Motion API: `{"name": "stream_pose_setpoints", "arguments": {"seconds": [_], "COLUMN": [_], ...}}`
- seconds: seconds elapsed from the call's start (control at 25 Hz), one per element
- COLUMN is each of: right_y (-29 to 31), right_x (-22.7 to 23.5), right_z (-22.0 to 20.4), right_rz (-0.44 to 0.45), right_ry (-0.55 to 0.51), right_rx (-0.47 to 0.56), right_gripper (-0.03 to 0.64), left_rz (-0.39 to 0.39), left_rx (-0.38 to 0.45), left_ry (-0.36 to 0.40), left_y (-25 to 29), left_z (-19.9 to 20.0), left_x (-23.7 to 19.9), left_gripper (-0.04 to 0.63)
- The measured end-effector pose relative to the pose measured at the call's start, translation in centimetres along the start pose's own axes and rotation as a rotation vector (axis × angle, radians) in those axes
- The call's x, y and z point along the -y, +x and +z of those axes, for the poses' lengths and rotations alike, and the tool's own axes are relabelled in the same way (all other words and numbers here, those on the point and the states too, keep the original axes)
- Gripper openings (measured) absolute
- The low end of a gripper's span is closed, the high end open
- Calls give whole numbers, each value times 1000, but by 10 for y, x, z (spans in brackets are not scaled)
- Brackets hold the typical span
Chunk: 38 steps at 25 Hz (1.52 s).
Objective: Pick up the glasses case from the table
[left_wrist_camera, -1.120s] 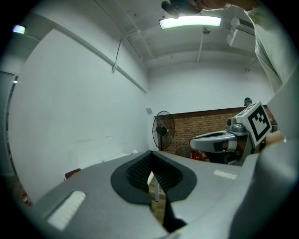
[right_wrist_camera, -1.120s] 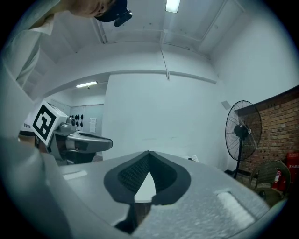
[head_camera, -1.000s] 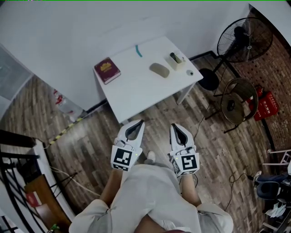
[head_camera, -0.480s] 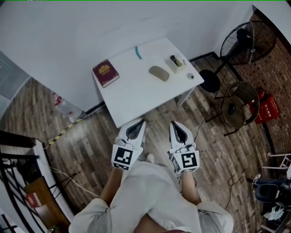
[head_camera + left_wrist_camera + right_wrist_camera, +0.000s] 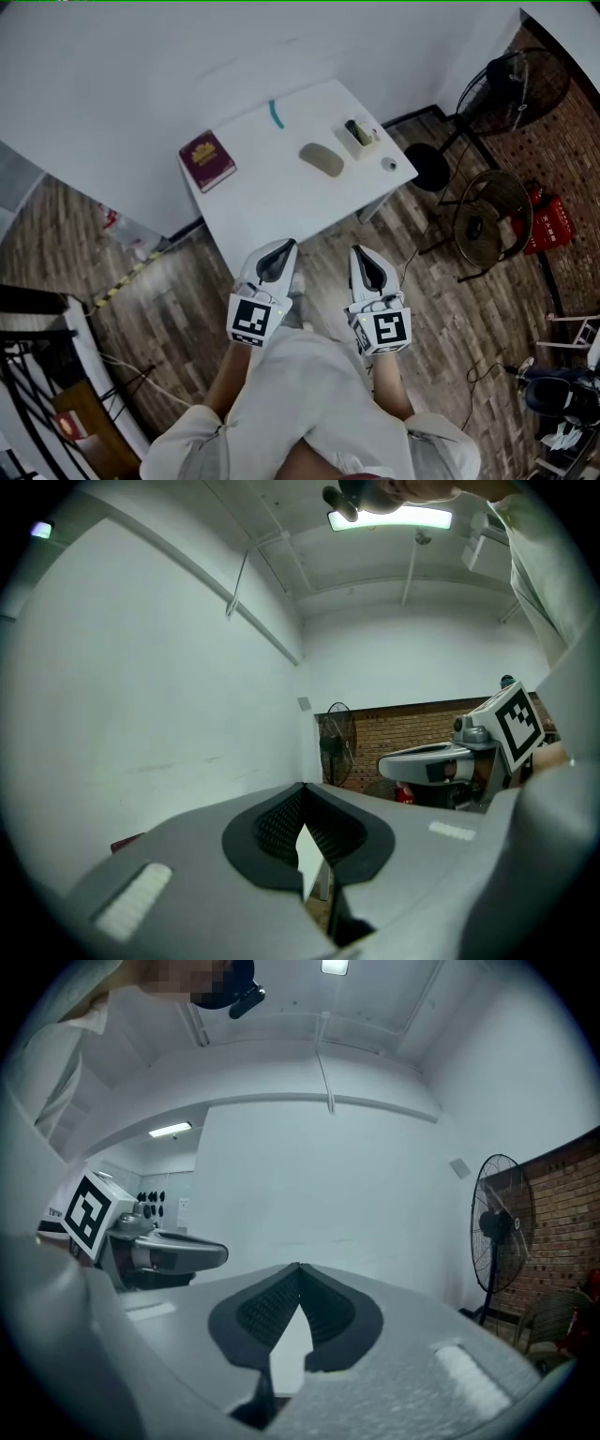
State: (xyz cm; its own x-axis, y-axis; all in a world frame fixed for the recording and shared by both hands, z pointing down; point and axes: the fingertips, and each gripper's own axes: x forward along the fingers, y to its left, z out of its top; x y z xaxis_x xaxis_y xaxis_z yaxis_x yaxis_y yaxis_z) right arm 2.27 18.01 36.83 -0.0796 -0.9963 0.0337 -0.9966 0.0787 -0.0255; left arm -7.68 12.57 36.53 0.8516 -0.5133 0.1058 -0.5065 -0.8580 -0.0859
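The glasses case (image 5: 322, 158), an olive-grey oval, lies on the white table (image 5: 272, 202), right of the middle. Both grippers are held level in front of the person's body, short of the table's near edge and well apart from the case. My left gripper (image 5: 284, 246) is shut with nothing between its jaws, as the left gripper view (image 5: 302, 787) also shows. My right gripper (image 5: 359, 251) is shut and empty too, its tips meeting in the right gripper view (image 5: 298, 1266). Neither gripper view shows the case.
On the table lie a red book (image 5: 207, 160) at the left, a teal pen (image 5: 275, 114) at the back, a small white tray of items (image 5: 361, 134) and a small round thing (image 5: 389, 164). A standing fan (image 5: 511, 80), a second fan (image 5: 492, 211) and a red crate (image 5: 548, 216) stand at the right.
The table and its things have come closer and slid left in the head view as the person steps toward it. Both grippers keep their pose and stay shut.
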Motion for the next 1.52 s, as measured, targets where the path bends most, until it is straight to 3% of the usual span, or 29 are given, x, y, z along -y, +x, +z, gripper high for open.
{"name": "stream_pose_setpoints", "arguments": {"seconds": [0.8, 1.52], "right_y": [122, 196], "right_x": [52, 90], "right_z": [-2, -26], "right_rz": [-56, -136], "right_ry": [-20, -41], "right_rx": [-45, -133], "right_gripper": [17, 17], "left_rz": [-64, -124], "left_rx": [31, -28], "left_ry": [-36, -93], "left_y": [112, 178], "left_z": [6, -34], "left_x": [-96, -153], "left_gripper": [18, 18]}}
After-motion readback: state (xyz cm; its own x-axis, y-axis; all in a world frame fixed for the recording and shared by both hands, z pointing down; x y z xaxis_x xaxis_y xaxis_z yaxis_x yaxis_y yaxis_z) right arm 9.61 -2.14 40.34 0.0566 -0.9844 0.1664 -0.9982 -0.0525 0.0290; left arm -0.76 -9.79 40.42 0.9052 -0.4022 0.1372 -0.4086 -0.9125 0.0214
